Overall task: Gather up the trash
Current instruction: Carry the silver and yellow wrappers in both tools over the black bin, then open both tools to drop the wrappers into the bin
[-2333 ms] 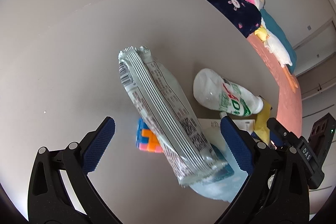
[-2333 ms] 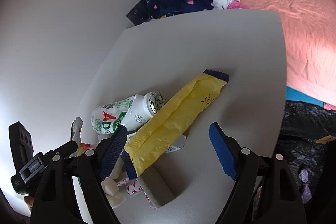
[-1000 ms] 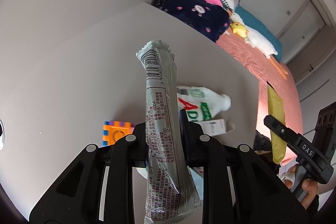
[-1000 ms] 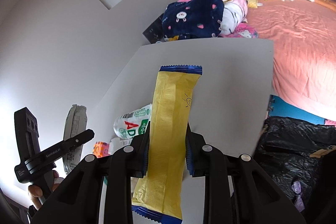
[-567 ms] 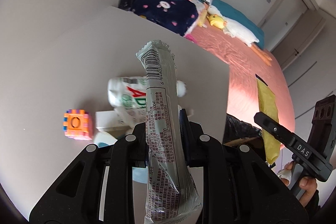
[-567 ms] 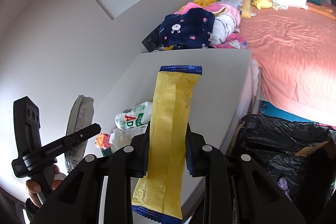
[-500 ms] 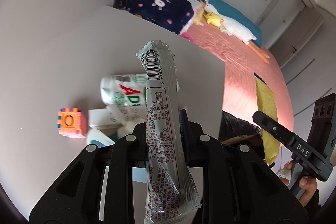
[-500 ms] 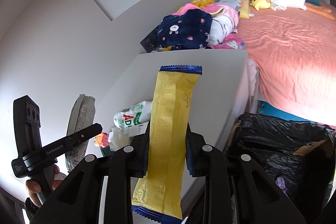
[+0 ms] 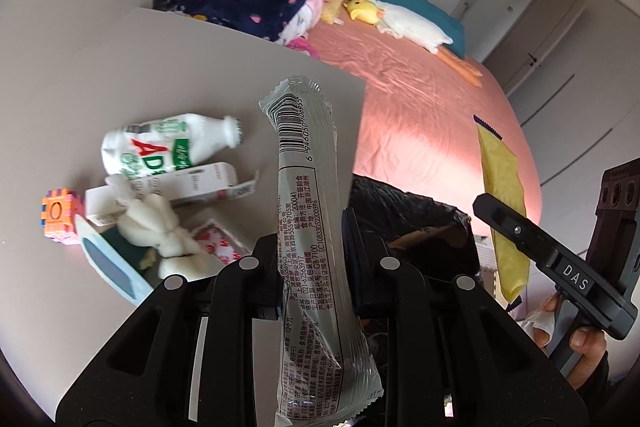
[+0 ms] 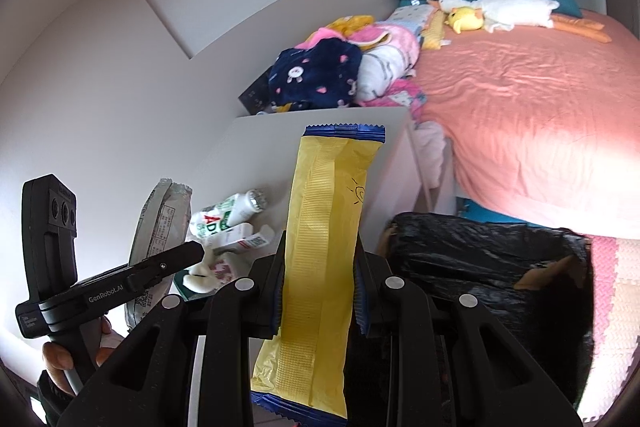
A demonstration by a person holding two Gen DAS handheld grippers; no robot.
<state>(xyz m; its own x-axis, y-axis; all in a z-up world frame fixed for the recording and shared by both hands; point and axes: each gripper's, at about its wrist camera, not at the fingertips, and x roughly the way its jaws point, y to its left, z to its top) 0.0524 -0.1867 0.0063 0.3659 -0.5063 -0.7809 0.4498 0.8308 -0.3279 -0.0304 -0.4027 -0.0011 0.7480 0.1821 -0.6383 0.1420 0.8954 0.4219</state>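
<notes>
Left gripper (image 9: 310,259): clamped on grey wrapper (image 9: 310,211)
Right gripper (image 10: 318,287): clamped on yellow wrapper (image 10: 320,259)
Bin (image 10: 480,247): black-lined (contents too dark to tell)

Ahead of us the black bin bag (image 10: 480,255) gapes open and unblocked beside the table (image 9: 168,75), whose near end is crowded by a bottle (image 9: 160,147) and cartons (image 9: 188,183).
</notes>
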